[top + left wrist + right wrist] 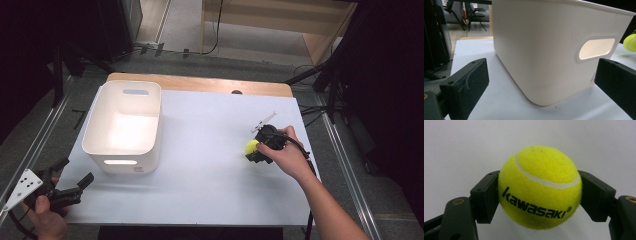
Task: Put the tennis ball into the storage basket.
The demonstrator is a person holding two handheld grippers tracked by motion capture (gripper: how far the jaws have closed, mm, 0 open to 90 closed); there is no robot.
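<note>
A yellow tennis ball point(540, 187) printed "kawasaki" sits squeezed between the two black jaws of my right gripper point(539, 192), which is shut on it. In the high view the ball point(251, 147) and the right gripper point(256, 151) are at the right side of the white table sheet point(210, 175), held by a hand. My left gripper point(75, 182) is at the near left corner, open with nothing between its jaws, pointing toward a white plastic bin point(125, 125). The left gripper view has the bin's wall and handle slot point(596, 48) close ahead, and the ball point(630, 42) far right.
The bin stands empty on the left half of the sheet. A wooden table edge point(200, 82) runs along the back. Metal rails point(345, 165) flank both sides, and dark equipment and cables lie on the floor behind.
</note>
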